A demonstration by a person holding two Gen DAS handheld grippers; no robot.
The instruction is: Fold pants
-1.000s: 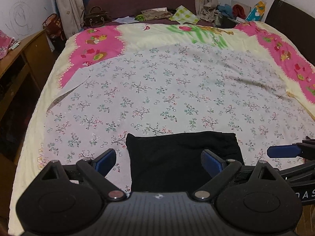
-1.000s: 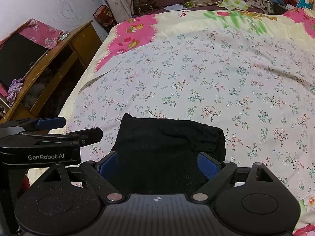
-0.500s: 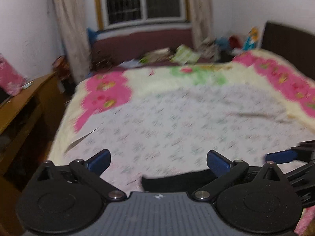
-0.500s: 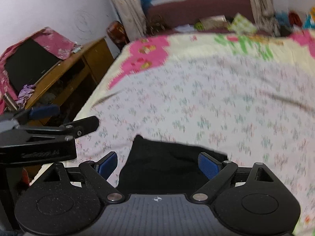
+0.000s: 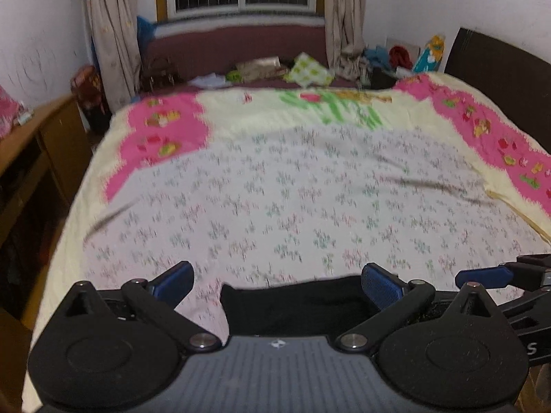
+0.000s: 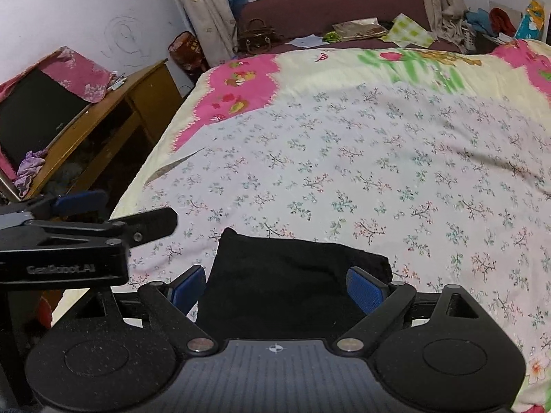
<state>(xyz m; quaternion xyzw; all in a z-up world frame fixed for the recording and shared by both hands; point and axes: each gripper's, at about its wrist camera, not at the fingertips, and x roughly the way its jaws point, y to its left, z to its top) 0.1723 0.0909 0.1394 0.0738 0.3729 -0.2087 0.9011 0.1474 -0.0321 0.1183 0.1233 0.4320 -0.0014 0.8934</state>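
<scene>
The black pants (image 6: 286, 275) lie folded into a compact rectangle on the floral sheet at the near edge of the bed. They also show in the left wrist view (image 5: 292, 306), partly hidden by the gripper body. My left gripper (image 5: 277, 284) is open and empty, raised above the pants. My right gripper (image 6: 275, 287) is open and empty, just above the near part of the pants. The left gripper also shows in the right wrist view (image 6: 113, 213), to the left of the pants. The right gripper shows in the left wrist view (image 5: 482, 277) at the right edge.
The bed (image 6: 378, 158) carries a floral sheet over a pink and yellow blanket. A wooden desk (image 6: 113, 113) with a dark monitor stands to the left of the bed. A maroon bench (image 5: 241, 48) with bags and papers lies under the window at the far end.
Both grippers have lifted and tilted up away from the folded pants, so the far wall and window come into view. The pants have stayed in place.
</scene>
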